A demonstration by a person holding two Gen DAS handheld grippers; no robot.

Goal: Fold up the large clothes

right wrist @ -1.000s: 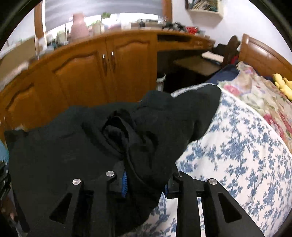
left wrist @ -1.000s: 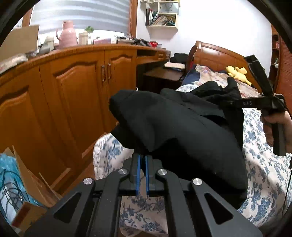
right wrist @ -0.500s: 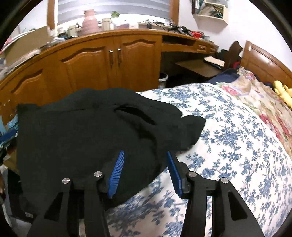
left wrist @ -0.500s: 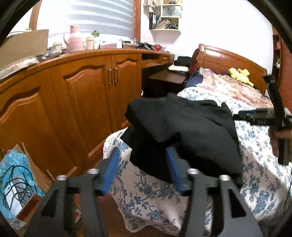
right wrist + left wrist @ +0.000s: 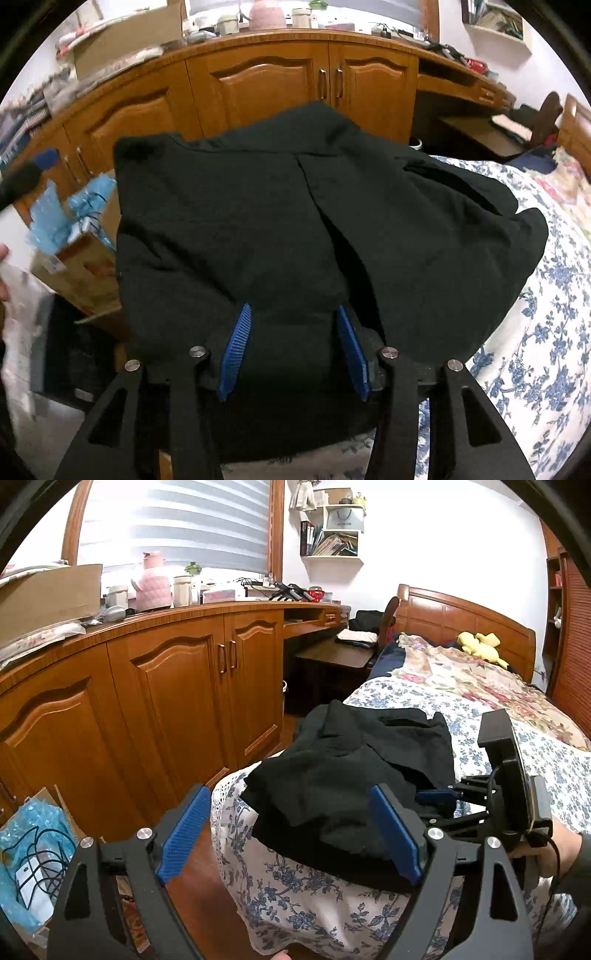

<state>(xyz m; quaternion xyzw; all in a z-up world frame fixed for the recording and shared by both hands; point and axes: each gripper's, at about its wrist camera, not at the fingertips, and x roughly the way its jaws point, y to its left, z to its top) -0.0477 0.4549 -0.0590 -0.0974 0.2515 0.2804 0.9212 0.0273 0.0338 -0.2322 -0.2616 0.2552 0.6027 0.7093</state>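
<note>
**Black garment released onto the corner of the bed**

Your left gripper (image 5: 291, 834) stands wide, its jaws having just been opening, and nothing is pinched between the blue pads (image 5: 183, 832). The black garment (image 5: 354, 775) lies just ahead of it and slightly to its right, bunched in loose folds on the blue-flowered bedspread (image 5: 306, 897) at the near corner of the bed. The right-hand pad overlaps the garment's near edge in the view, but whether it touches the cloth you cannot tell from here.

Your right gripper (image 5: 293, 350) is partly spread, its jaws having opened within the last second. The garment fills the space directly ahead of it and lies under and between the pads (image 5: 236, 345), yet they do not press on it; the cloth is loose there.

To the left of your left gripper stand the wooden cabinets (image 5: 177, 701), with a cardboard box (image 5: 40, 849) of blue plastic and cables low beside that finger. Far ahead, a yellow plush toy (image 5: 480, 646) rests by the headboard (image 5: 461, 620).
</note>
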